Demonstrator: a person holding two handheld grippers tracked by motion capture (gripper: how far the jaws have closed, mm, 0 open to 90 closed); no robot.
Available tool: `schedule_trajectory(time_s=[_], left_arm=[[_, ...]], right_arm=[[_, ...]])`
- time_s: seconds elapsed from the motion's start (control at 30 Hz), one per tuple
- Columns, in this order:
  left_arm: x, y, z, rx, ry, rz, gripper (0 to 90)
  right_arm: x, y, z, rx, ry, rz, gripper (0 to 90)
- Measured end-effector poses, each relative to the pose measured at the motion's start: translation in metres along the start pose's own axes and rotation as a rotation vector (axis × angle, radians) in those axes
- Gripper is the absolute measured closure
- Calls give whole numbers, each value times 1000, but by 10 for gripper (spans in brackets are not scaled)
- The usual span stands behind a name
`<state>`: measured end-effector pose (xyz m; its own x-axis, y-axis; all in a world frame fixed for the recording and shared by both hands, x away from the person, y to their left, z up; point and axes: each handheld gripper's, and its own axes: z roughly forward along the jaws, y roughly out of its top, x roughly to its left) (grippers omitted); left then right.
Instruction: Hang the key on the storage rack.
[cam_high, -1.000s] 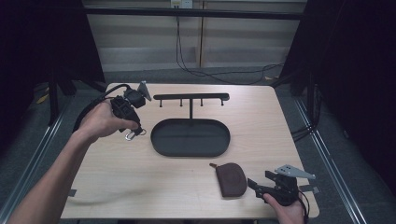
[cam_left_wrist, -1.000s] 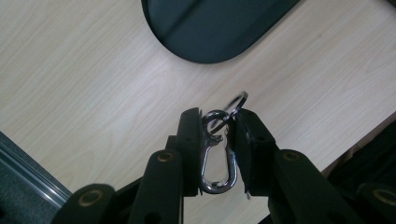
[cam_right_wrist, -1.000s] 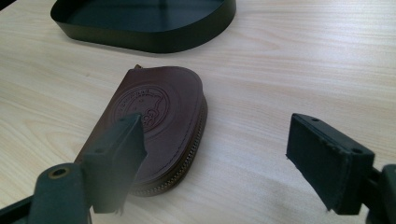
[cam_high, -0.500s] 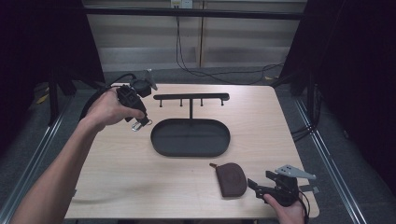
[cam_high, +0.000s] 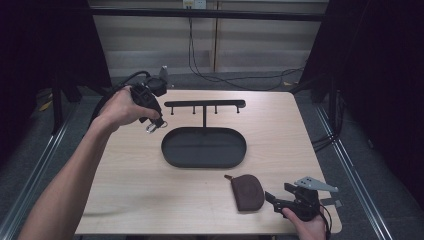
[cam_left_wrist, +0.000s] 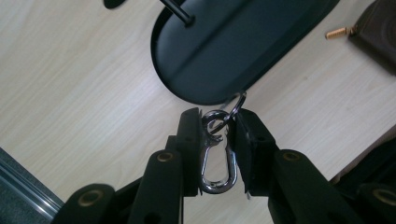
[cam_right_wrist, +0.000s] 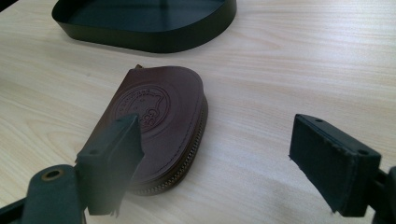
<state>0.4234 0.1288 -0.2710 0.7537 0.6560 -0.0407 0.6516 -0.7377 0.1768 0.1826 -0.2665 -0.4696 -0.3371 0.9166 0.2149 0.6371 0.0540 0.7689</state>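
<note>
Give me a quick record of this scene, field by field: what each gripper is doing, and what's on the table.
left gripper: shut on a silver carabiner clip with a ring at its top, held above the table near the rack
right gripper: open, fingers apart, low over the table beside the pouch
pouch: brown leather, zipped edge, embossed round mark, lying flat
tray: black oval, holds nothing visible
rack: black T-shaped stand with small pegs, rising from the tray's far side
table: light wood

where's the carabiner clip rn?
The carabiner clip is clamped in the left tool, held above the table's far left in the high view, just left of the black oval tray and the hook rack.
</note>
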Motion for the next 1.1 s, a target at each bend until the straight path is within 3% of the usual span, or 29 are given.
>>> schedule_trajectory(time_s=[0.53, 0.87, 1.1], left_arm=[[9, 26, 12, 46, 10, -36, 728], [11, 45, 20, 82, 40, -56, 728], [16, 50, 21, 75, 70, -92, 728]], right_arm=[[-1, 0, 1, 4, 7, 6, 166], [1, 0, 1, 6, 7, -8, 166], [2, 0, 1, 9, 15, -12, 166]])
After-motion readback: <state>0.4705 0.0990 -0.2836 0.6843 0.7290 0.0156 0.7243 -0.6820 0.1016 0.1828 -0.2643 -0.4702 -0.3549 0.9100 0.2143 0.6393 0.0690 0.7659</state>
